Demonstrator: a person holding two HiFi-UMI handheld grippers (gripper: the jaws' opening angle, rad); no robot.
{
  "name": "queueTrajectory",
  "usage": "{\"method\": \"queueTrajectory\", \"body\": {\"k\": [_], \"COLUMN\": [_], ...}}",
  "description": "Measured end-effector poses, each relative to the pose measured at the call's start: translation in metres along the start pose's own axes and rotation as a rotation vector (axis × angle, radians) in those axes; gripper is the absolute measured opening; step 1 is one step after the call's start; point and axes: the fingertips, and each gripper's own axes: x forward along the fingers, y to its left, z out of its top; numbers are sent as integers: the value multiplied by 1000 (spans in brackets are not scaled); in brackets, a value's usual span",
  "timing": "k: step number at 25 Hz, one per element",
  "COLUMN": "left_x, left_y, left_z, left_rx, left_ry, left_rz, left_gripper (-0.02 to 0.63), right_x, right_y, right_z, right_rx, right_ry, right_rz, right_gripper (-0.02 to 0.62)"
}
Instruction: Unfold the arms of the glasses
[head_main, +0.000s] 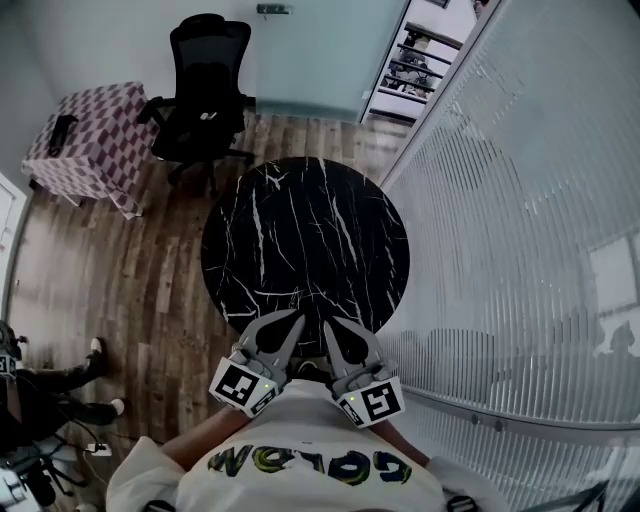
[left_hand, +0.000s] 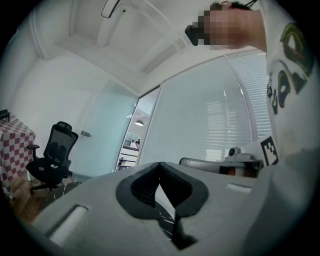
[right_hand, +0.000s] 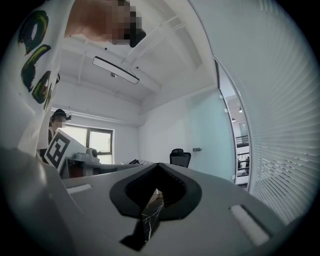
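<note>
The left tool (head_main: 292, 322) and the right tool (head_main: 332, 328) are held side by side close against the person's chest. Each has its jaws pressed together on nothing. Their tips point toward 12 o'clock, just at the near rim of the round black marble table (head_main: 300, 230). The glasses show in none of the views, so which way they lie, how their long axis runs, and which tool is nearer cannot be told.

Round black marble table (head_main: 305, 240), black office chair (head_main: 205, 85) (beside checkered table (head_main: 95, 130)), wood floor (head_main: 120, 270)
</note>
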Motion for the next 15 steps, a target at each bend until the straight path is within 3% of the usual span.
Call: {"method": "queueTrajectory", "body": {"k": [15], "left_x": [21], "left_y": [0], "left_z": [-16], "left_rx": [-30], "left_ry": [51], "left_rz": [74], "left_gripper": [2], "right_x": [-1], "right_y": [-32], "right_z": [-15], "right_rx": [-15], "right_ry": [77], "right_rz": [40], "right_gripper": [2]}}
